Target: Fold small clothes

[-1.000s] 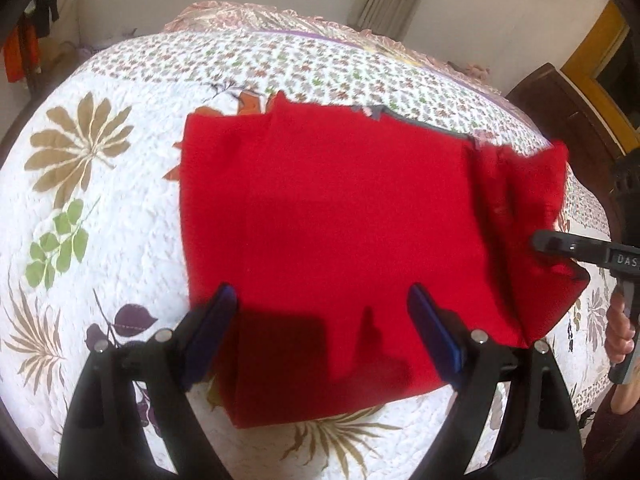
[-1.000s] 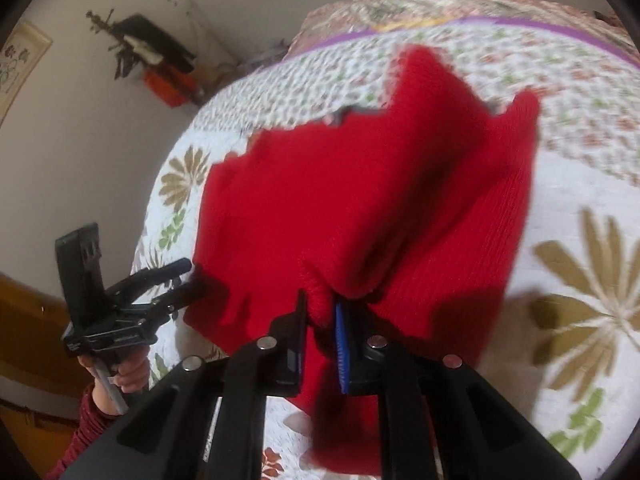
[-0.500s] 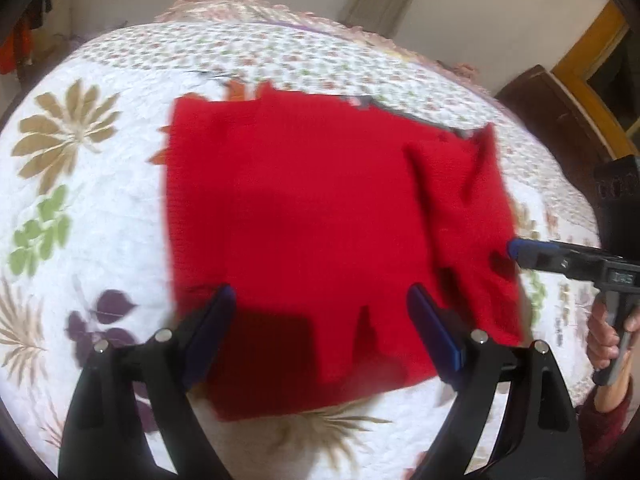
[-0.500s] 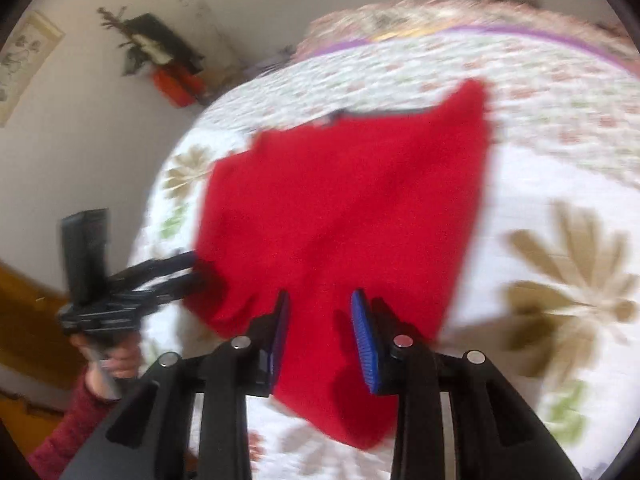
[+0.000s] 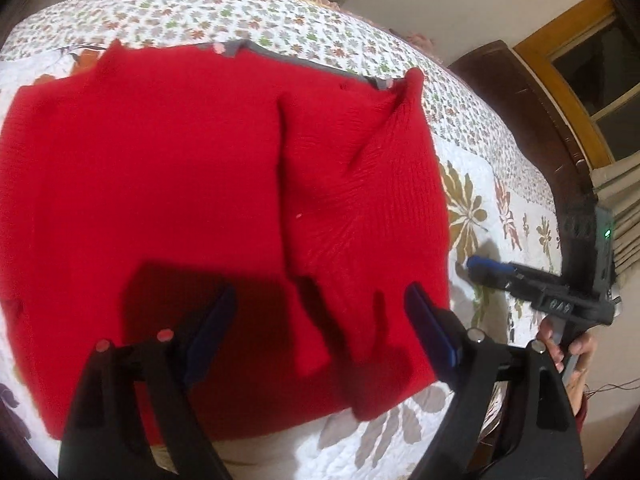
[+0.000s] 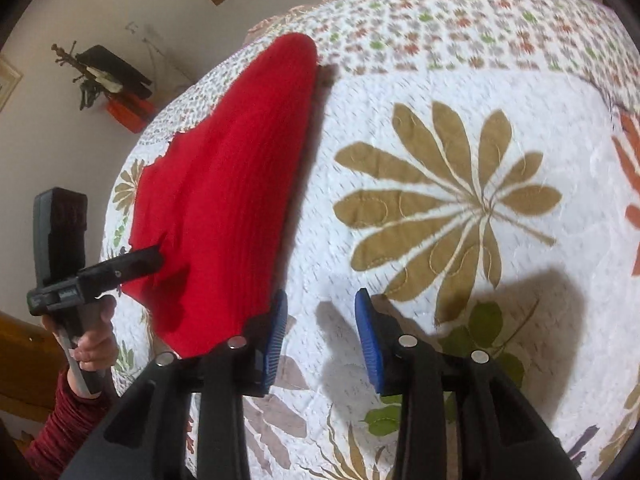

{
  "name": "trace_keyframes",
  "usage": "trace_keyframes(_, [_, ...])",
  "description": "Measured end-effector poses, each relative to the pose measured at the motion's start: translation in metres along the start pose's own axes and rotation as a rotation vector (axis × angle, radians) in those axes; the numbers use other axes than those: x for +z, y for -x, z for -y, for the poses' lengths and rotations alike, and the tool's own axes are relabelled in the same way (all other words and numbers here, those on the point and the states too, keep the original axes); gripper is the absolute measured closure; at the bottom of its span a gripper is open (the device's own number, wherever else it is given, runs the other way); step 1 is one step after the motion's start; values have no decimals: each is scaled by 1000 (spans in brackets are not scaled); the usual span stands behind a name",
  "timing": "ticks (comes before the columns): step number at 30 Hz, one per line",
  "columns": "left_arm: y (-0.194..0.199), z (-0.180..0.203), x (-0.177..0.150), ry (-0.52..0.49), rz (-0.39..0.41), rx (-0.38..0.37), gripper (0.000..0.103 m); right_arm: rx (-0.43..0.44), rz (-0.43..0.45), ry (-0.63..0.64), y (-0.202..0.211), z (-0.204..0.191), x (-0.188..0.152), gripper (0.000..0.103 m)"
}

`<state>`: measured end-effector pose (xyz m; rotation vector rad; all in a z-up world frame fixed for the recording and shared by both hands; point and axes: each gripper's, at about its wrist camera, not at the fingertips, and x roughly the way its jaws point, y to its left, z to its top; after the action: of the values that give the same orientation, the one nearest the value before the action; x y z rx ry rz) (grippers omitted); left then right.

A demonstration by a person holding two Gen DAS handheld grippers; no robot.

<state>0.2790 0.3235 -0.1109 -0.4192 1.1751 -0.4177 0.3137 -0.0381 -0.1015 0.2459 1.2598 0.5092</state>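
Observation:
A red knitted garment lies spread on the floral quilt, its right part folded inward to a vertical crease near the middle. A grey collar edge runs along its far side. My left gripper hovers open above the garment's near edge, holding nothing. The right gripper shows at the right, just off the cloth. In the right wrist view the same garment lies to the left, and my right gripper stands open over bare quilt beside it. The left gripper reaches over the garment's near-left corner.
A dark wooden headboard and a window frame stand past the bed's right side. A hand in a dark red sleeve holds the left gripper's handle. A wall shelf with dark items hangs beyond the bed.
My right gripper let go of the garment's side, which dropped folded onto the body, and it drew back to the right, open. The left gripper moved closer over the cloth.

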Motion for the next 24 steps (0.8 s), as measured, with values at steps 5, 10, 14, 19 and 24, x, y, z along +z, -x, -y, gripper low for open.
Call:
trace_keyframes(5, [-13, 8, 8, -4, -17, -22, 21, 27, 2, -8, -4, 3, -2, 67])
trace_keyframes(10, [-28, 8, 12, 15, -38, -51, 25, 30, 15, -5, 4, 6, -4, 66])
trace_keyframes(14, [-31, 9, 11, 27, -33, -77, 41, 34, 21, -12, 9, 12, -6, 63])
trace_keyframes(19, [-29, 14, 11, 4, -20, -95, 46, 50, 28, -33, 9, 17, -4, 61])
trace_keyframes(24, [-42, 2, 20, 107, -42, -143, 40, 50, 23, -27, 10, 15, -6, 61])
